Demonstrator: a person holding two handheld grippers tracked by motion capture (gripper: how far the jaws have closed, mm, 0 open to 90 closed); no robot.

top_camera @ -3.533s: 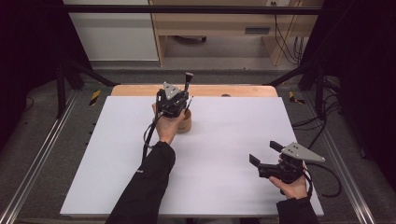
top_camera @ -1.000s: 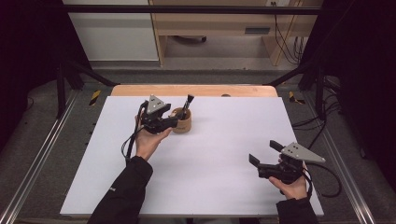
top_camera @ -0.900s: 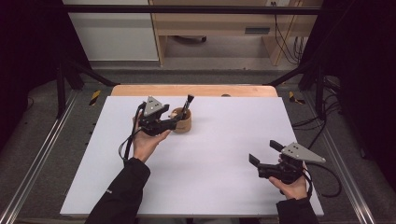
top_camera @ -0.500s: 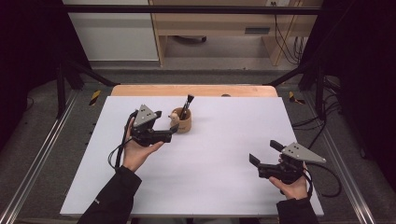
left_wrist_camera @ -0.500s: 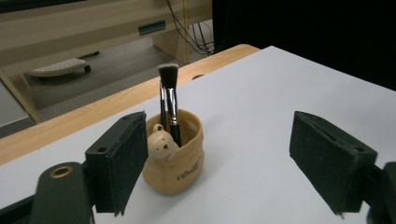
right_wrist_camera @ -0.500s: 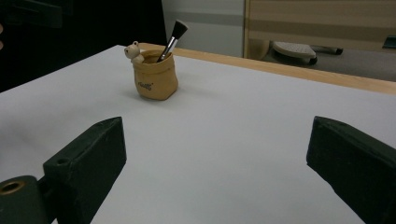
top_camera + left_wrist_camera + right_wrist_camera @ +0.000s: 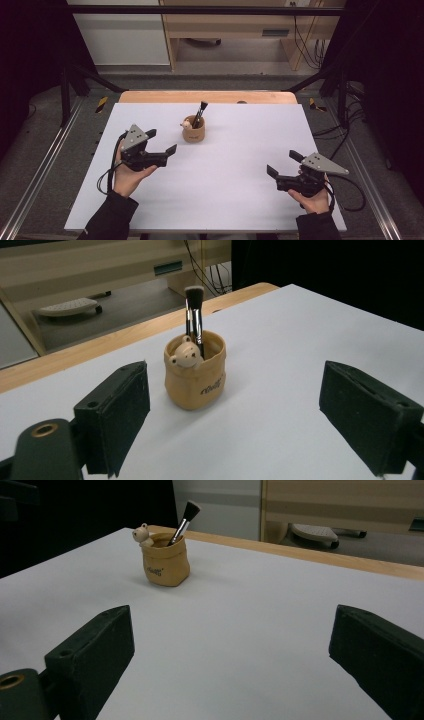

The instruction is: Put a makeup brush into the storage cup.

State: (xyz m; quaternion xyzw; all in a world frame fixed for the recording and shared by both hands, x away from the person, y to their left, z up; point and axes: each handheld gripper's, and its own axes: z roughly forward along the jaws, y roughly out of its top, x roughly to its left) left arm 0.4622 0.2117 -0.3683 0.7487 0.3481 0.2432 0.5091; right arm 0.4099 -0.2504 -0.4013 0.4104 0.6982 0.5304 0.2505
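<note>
Firstly, left gripper [image 7: 161,141]: black, two-jawed, grey three-cornered plate on top. Carried low over the table, near the cup but apart from it. Jaws spread wide, lately opening, with nothing between them. Pointed squarely at the cup in the left gripper view.

Next, tan sack-shaped cup [image 7: 193,133]: stood upright toward the far middle of the white table sheet [image 7: 240,190], touched by neither gripper. Fitted with a small cream bear figure [image 7: 186,123] at its rim. Held a black-handled make-up brush [image 7: 200,114], bristles up, leaning on the rim.

Further out, right gripper [image 7: 283,162]: black, same pattern. Rested near the right front of the sheet, well apart from the cup, jaws likewise parted and empty.

Handling note, as judged: release apparently complete, retreat in hand. Best done level and straight back, jaws kept wide, trailing cable kept off the cup. Light cup with tall leaning brush reckoned easy to tip. Right gripper best left parked.
</note>
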